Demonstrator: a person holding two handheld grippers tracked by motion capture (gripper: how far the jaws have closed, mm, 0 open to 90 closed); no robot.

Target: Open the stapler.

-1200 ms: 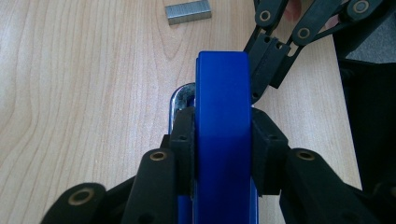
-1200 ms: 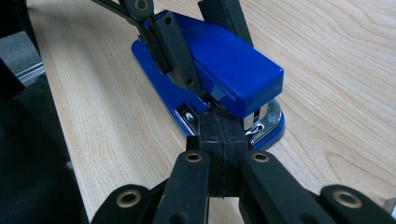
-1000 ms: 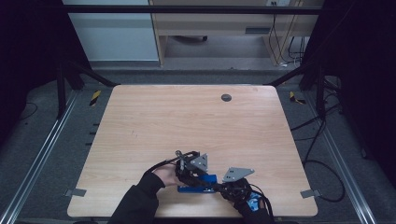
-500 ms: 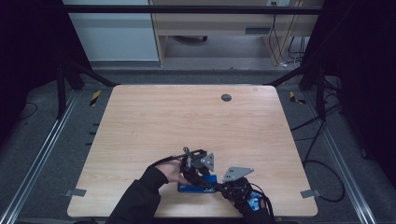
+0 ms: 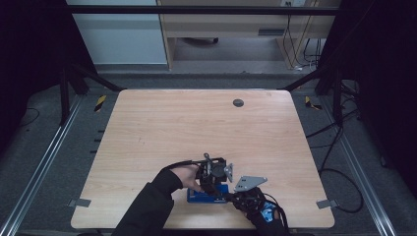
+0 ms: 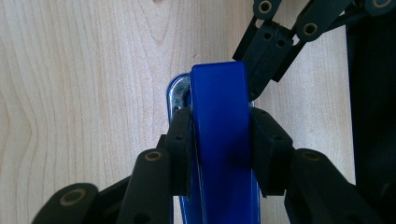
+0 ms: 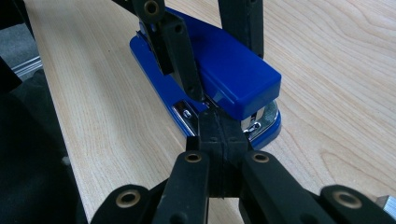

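A blue stapler (image 5: 205, 196) lies near the front edge of the wooden table (image 5: 196, 128). My left gripper (image 5: 210, 183) comes down on it from above. In the left gripper view its pads (image 6: 181, 140) press on both sides of the stapler's blue top (image 6: 219, 102), and its jaws have just been closing with the stapler between them. My right gripper (image 5: 230, 198) is shut with nothing between its jaws. Its tips (image 7: 219, 125) touch the metal part at the stapler's (image 7: 229, 65) front end, under the blue top. The left gripper's fingers (image 7: 180, 51) straddle the stapler there.
A dark round grommet (image 5: 238, 103) sits in the table's far side. The front edge of the table lies just behind both hands. Metal frame rails (image 5: 44, 162) run along the left and right sides, and cables (image 5: 339, 147) lie on the floor at the right.
My left gripper has shifted a little to the right over the stapler. The right gripper and the stapler have stayed where they were.
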